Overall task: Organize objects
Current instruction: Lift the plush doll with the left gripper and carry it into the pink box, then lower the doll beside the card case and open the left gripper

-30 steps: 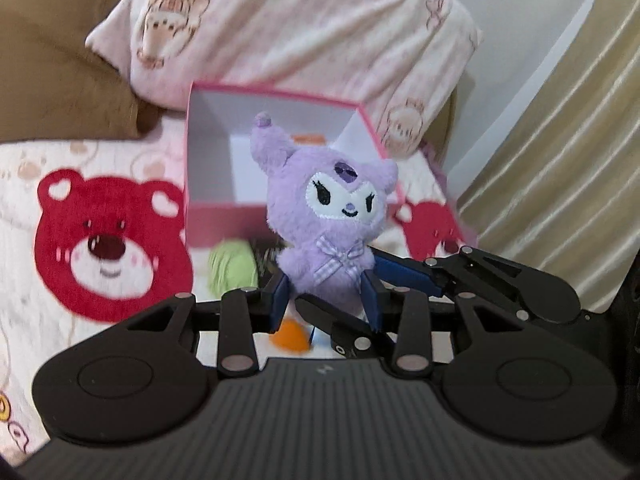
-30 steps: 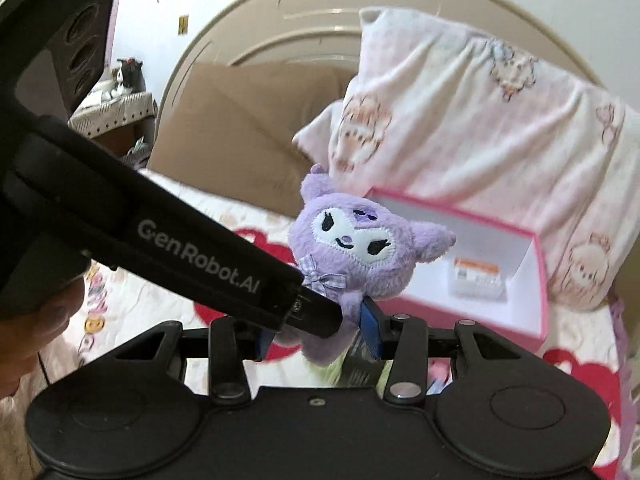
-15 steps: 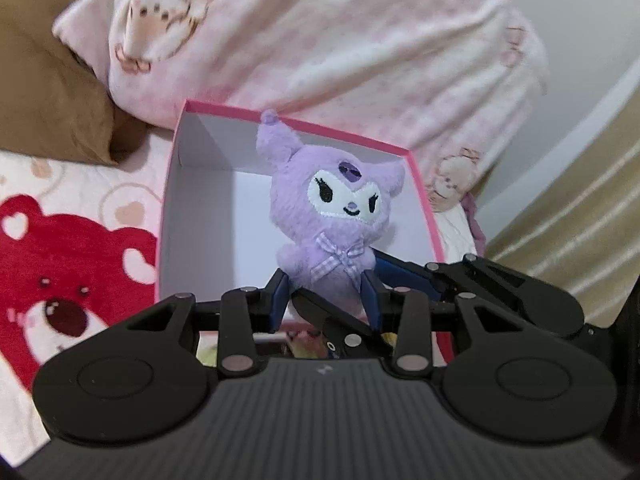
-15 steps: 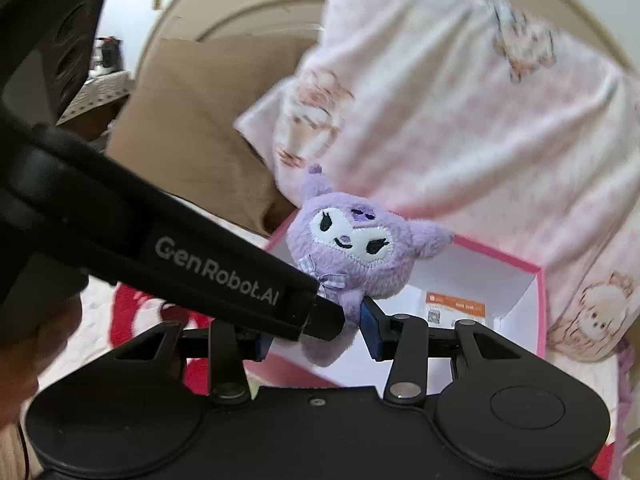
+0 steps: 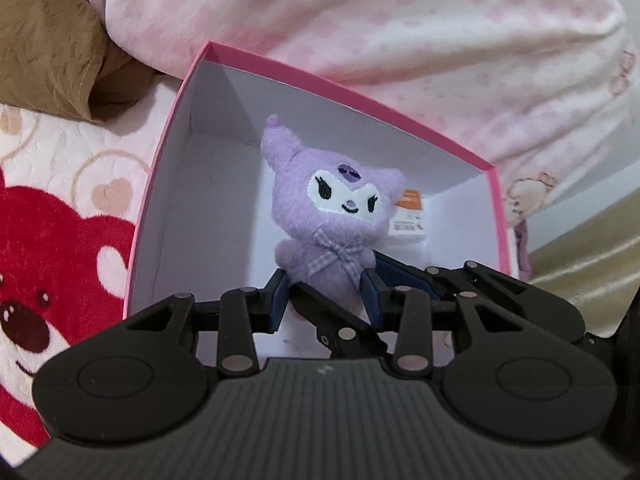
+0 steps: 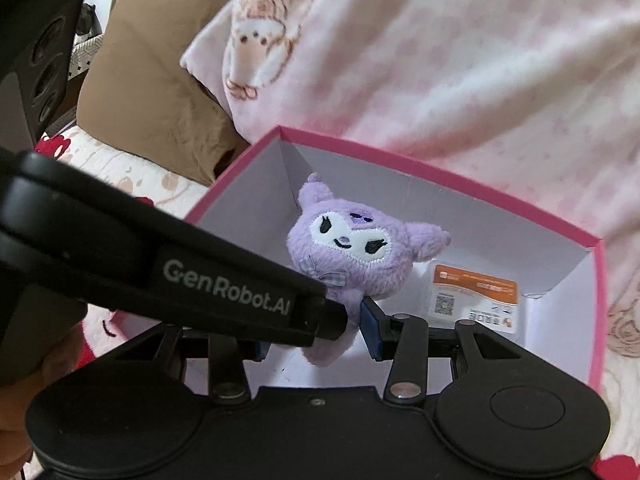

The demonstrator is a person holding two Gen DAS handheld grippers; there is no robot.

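Purple plush toy (image 5: pixel 328 216): small, long-eared, gingham bow at the neck; pinched low on its body from both sides at once, by the left hand-held gripper (image 5: pixel 324 298) and by the right hand-held gripper (image 6: pixel 316 330), each clamped on the plush. Position: now hanging inside the mouth of the pink box (image 5: pixel 168 168), where a second ago it was carried in front of the box and short of its near wall; judged nearly ready to set down and let go. Box contents: one small white packet with an orange label (image 6: pixel 472 296), lying on the floor of the box to the right of the toy. Around the box: pink patterned pillow (image 5: pixel 400 28) behind it, brown cushion (image 5: pixel 44 32) to its left, bear-print bedspread (image 5: pixel 60 240) under it. Not determinable: whether the toy's base touches the box floor, since the grippers cover it; the box's near wall is hidden likewise; the label print is too small to read.
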